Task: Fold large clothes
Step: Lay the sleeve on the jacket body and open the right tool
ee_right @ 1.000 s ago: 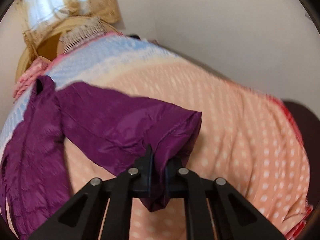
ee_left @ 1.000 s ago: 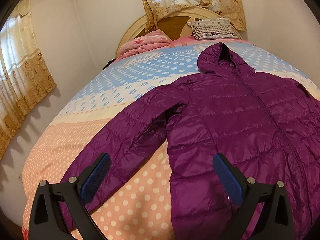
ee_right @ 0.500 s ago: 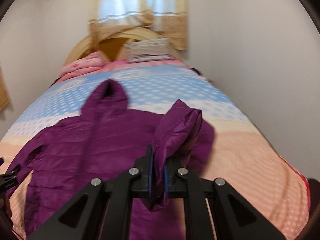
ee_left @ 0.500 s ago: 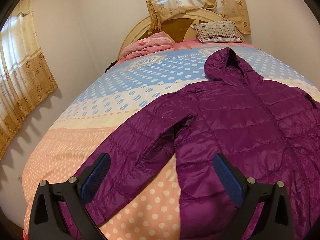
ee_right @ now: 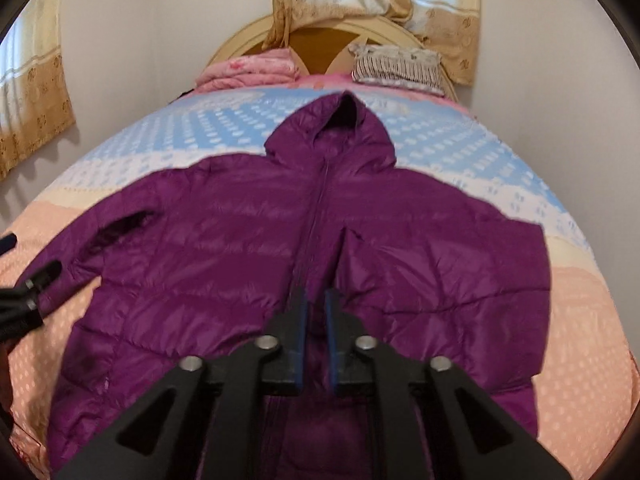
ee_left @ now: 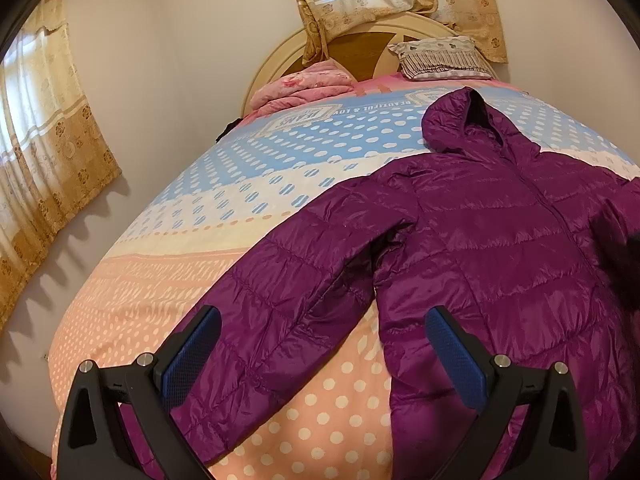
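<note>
The right sleeve (ee_right: 440,264), carried in from the bed's right edge a second ago, now lies folded across the purple jacket (ee_right: 224,248) mid-bed (ee_left: 224,184). Right gripper (ee_right: 316,320) opening, pads clear; left gripper (ee_left: 320,356) wide, empty above the unfolded left sleeve (ee_left: 280,300).

One purple jacket (ee_right: 248,248), one pillow (ee_left: 440,60), two curtains (ee_left: 40,120)
</note>
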A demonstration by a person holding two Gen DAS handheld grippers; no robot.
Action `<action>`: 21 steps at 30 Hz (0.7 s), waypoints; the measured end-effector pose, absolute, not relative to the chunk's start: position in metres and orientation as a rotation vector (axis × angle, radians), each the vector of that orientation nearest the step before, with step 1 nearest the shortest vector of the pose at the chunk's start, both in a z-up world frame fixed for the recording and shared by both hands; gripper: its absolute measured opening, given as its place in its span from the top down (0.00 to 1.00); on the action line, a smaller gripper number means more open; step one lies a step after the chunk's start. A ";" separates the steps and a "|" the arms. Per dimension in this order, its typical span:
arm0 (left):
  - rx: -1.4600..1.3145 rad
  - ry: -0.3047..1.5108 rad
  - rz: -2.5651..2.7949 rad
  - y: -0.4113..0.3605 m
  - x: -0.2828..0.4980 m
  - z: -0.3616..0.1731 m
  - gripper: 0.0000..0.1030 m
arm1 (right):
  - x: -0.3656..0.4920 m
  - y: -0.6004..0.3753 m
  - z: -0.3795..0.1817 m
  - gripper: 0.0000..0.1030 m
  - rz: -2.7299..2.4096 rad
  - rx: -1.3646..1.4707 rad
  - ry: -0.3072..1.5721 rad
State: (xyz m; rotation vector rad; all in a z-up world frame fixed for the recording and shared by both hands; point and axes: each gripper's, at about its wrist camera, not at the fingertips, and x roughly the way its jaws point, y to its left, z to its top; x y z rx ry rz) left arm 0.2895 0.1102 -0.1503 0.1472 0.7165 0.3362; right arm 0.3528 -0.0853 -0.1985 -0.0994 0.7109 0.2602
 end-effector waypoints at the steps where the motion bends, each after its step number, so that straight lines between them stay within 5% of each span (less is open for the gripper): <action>1: 0.140 0.715 0.332 0.109 0.291 -0.148 0.01 | 0.346 -0.092 -0.197 0.35 0.264 -0.093 0.692; 6: 0.116 0.707 0.311 0.093 0.299 -0.138 0.01 | 0.301 -0.122 -0.171 0.32 0.237 -0.138 0.588; 10: 0.089 0.689 0.237 0.062 0.307 -0.129 0.01 | 0.293 -0.164 -0.159 0.20 0.132 -0.107 0.531; 21: 0.104 0.756 -0.156 -0.080 0.360 -0.149 0.02 | 0.318 -0.226 -0.231 0.19 -0.048 -0.110 0.687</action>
